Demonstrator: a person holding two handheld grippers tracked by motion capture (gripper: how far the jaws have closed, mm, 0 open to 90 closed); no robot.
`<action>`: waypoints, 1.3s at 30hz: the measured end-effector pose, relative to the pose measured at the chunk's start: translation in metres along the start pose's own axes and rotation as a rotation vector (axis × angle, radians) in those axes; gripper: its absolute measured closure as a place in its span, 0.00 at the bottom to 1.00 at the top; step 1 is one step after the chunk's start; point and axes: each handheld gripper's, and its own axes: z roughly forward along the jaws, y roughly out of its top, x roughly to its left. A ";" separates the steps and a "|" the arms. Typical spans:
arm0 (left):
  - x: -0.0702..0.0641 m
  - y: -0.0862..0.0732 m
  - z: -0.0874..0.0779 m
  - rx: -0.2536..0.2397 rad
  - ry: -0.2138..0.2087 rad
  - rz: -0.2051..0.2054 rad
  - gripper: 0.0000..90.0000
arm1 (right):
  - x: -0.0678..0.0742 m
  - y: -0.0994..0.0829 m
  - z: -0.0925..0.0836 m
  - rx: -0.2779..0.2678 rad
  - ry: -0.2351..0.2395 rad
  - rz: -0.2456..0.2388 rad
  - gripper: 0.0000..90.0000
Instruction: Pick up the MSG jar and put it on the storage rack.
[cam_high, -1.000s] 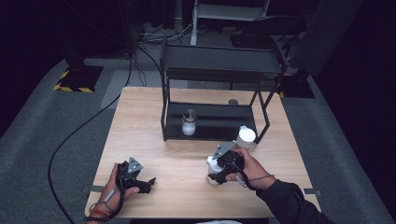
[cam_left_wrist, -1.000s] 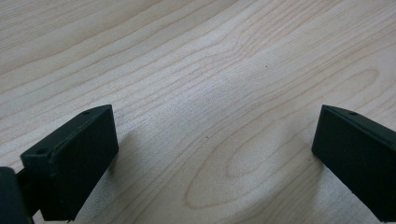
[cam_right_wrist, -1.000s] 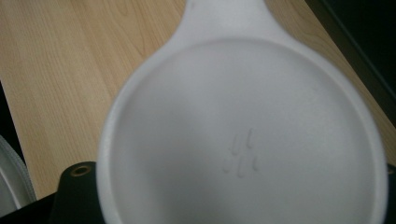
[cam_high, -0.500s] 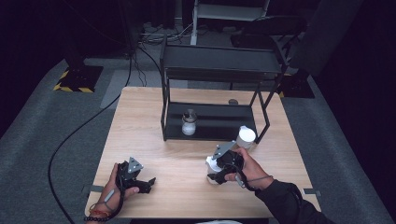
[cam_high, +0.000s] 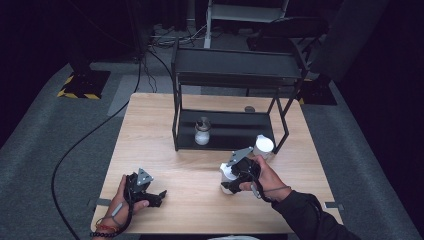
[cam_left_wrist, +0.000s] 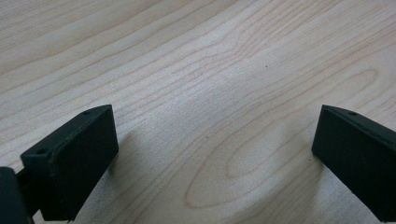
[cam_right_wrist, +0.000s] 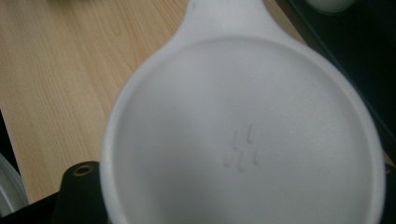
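- Right gripper: jaws clamped on a white cup, held low over the table in front of the black rack.
- Left gripper: jaws wide apart over bare wood, gripping nothing.
- The cup's base is cut off; a 2nd white cup stands just beyond.

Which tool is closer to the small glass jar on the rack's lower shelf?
Right. The right tool, shut on a white cup, sits just in front and right of the jar; the left tool rests farther off, at the table's front left.
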 end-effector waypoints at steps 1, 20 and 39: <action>0.000 0.000 0.000 0.001 0.000 0.000 0.00 | -0.001 0.001 -0.002 -0.002 -0.001 0.005 0.33; 0.000 0.000 0.000 0.000 -0.001 0.000 0.00 | -0.022 0.031 -0.007 0.000 -0.063 0.049 0.33; 0.000 0.000 0.000 0.001 0.000 0.000 0.00 | -0.049 0.059 0.008 0.013 -0.129 0.136 0.33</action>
